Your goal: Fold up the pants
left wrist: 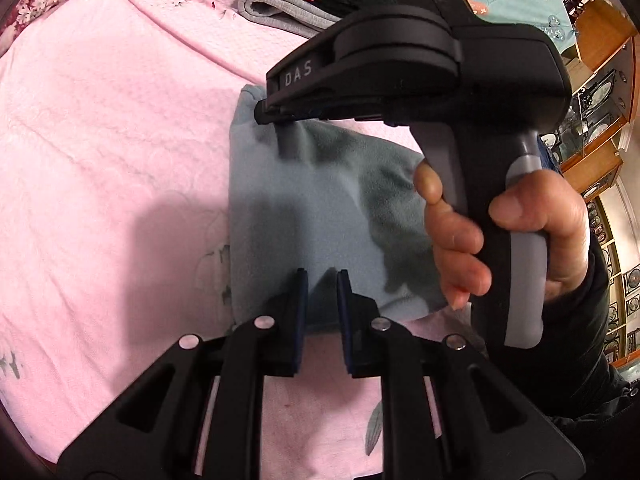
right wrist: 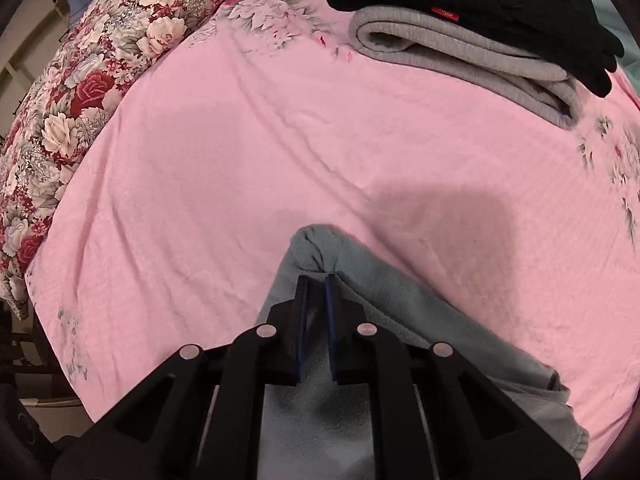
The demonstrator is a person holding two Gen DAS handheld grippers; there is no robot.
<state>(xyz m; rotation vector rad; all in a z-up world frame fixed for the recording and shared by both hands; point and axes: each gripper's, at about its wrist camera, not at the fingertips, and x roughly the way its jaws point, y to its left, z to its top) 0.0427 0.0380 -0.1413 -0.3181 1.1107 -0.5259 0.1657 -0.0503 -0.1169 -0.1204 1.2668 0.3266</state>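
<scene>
Light blue fleece pants [left wrist: 320,216] lie folded into a compact bundle on the pink bedspread [left wrist: 100,140]. My left gripper [left wrist: 321,276] sits at the bundle's near edge, its jaws a small gap apart with fabric between the blue pads. My right gripper [left wrist: 266,114] is seen from the side at the bundle's far corner, held by a hand. In the right wrist view the right gripper [right wrist: 316,280] pinches a raised fold of the pants [right wrist: 400,312], its pads nearly together.
A folded grey garment [right wrist: 460,64] with a black garment [right wrist: 480,0] on top lies at the far side of the bed. A floral quilt [right wrist: 80,100] runs along the left edge. Wooden cabinets [left wrist: 600,140] stand at the right.
</scene>
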